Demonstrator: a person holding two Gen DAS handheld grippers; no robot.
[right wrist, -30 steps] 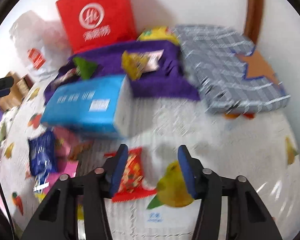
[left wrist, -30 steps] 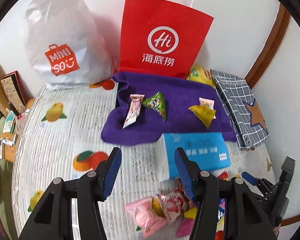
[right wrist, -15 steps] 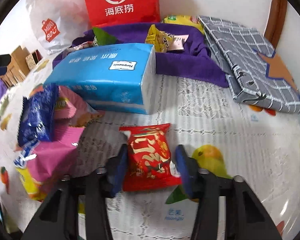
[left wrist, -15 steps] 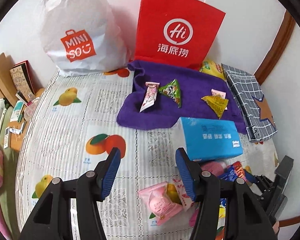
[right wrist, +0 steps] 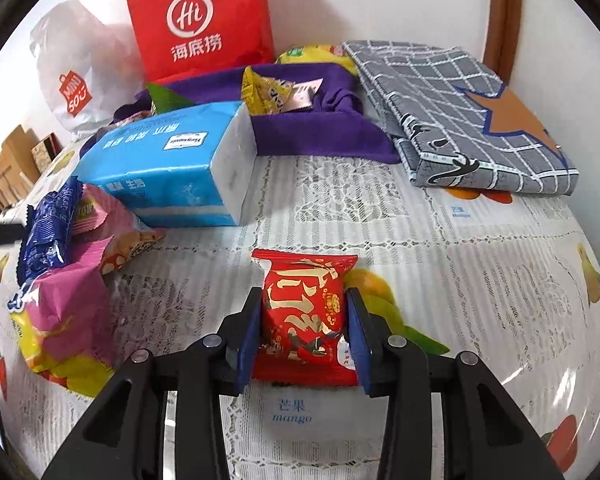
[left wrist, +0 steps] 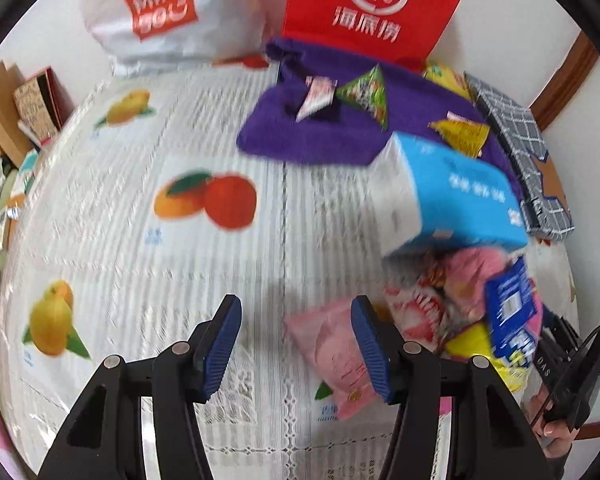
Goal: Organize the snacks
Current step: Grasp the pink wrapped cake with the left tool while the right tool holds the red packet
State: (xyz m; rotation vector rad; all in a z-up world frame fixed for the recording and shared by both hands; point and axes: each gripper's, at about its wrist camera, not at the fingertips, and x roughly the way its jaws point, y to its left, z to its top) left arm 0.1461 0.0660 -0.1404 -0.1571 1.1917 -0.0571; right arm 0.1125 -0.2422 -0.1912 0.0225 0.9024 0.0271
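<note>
A glossy, crinkled red snack packet (right wrist: 303,312) lay on the lace-patterned surface (right wrist: 440,240), pinched between the right gripper (right wrist: 302,334) fingers, which had just closed. The left gripper (left wrist: 296,344) fingers stood open, the right one over a puffy pink packet (left wrist: 332,356).

The right gripper (right wrist: 303,322) has just closed its jaws on a red snack packet (right wrist: 302,314) lying on the fruit-printed tabletop (right wrist: 480,280), near a blue tissue pack (right wrist: 160,168).

The white plastic bag (left wrist: 160,12) reads "MINISO", the red paper bag (right wrist: 198,20) "Hi", the tablecloth (right wrist: 480,280) "mango".
</note>
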